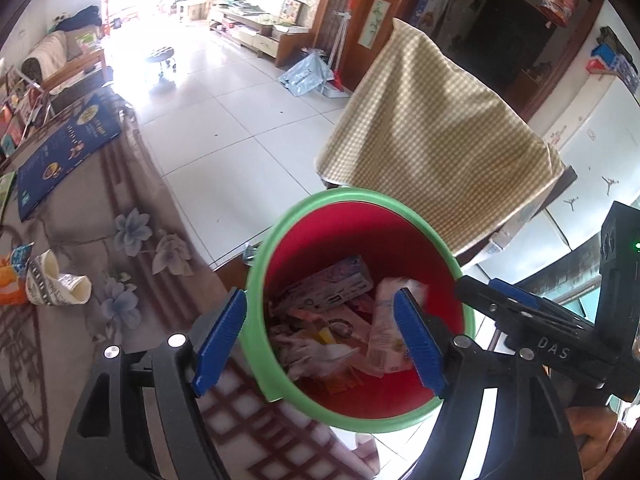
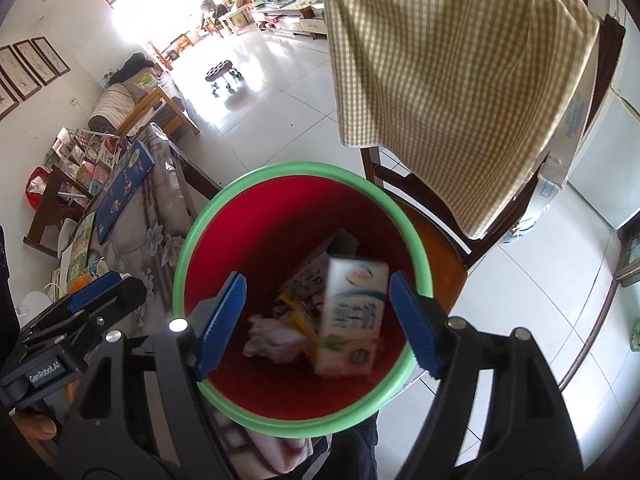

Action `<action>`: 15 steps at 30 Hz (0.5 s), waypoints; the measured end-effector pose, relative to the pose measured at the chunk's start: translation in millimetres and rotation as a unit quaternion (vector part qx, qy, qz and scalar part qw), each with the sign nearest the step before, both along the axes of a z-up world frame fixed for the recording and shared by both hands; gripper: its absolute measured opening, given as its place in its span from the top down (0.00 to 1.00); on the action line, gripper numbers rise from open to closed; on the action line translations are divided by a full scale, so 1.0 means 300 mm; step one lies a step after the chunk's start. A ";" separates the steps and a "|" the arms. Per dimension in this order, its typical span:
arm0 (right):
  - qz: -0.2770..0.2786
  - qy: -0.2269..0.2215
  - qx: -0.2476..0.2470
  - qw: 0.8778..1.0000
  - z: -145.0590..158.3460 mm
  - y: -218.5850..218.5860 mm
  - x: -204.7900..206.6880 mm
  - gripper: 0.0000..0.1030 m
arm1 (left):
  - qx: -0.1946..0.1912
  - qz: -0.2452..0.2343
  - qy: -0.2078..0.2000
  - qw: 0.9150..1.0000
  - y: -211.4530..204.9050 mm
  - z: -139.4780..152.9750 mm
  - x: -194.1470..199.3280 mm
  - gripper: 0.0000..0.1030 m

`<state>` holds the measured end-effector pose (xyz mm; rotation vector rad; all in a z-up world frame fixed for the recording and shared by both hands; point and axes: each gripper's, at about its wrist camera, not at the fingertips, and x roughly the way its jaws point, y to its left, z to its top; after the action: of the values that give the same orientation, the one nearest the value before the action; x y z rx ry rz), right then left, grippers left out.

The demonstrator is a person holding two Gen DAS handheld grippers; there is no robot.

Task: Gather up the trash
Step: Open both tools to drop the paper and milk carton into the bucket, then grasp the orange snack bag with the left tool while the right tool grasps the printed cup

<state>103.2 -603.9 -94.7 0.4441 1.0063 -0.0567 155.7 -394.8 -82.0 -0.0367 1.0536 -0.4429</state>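
Observation:
A red bin with a green rim (image 1: 276,236) stands beside the table and holds several wrappers and a flat box (image 1: 328,288). My left gripper (image 1: 320,340) hangs open over the bin. A pinkish-white wrapper (image 1: 390,332) lies below it by the right pad, untouched. In the right wrist view my right gripper (image 2: 318,322) is open above the same bin's rim (image 2: 304,170). A white milk carton (image 2: 352,316), blurred, is between its jaws, clear of the left pad. A crushed paper cup (image 1: 56,284) and an orange wrapper (image 1: 10,292) lie on the table.
The table wears a grey flowered cloth (image 1: 132,240) with a blue book (image 1: 68,148) at its far end. A wooden chair draped in yellow checked cloth (image 2: 452,80) stands right behind the bin. White tiled floor (image 1: 224,92) stretches beyond.

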 end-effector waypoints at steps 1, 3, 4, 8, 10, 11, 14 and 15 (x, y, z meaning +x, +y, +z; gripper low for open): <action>0.003 -0.001 -0.001 1.000 0.003 0.009 0.005 0.30 | -0.001 0.007 0.001 1.000 0.019 -0.001 0.002 0.29; 0.010 -0.003 -0.002 1.000 0.010 0.033 0.018 0.30 | -0.004 0.027 0.004 1.000 0.075 -0.003 0.004 0.29; 0.014 -0.005 -0.001 1.000 0.016 0.048 0.026 0.30 | -0.004 0.035 0.005 0.999 0.100 -0.004 0.004 0.29; 0.036 -0.012 -0.002 0.999 0.031 0.118 0.057 0.30 | -0.001 0.102 -0.003 0.995 0.268 -0.004 0.010 0.29; 0.051 -0.012 -0.001 0.999 0.034 0.170 0.078 0.30 | -0.001 0.160 -0.015 0.987 0.392 0.003 0.016 0.29; 0.057 -0.013 -0.001 0.998 0.035 0.198 0.086 0.30 | 0.000 0.194 -0.016 0.981 0.467 0.002 0.024 0.29; 0.076 -0.011 0.000 0.997 0.033 0.271 0.106 0.29 | -0.001 0.283 -0.004 0.959 0.679 -0.017 0.044 0.26; 0.081 -0.011 0.000 0.997 0.032 0.295 0.109 0.29 | -0.001 0.312 0.000 0.950 0.754 -0.027 0.049 0.26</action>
<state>136.0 -515.3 -85.0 0.3614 1.0176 0.0936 170.5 -168.6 -90.1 -0.3620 0.9812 0.1311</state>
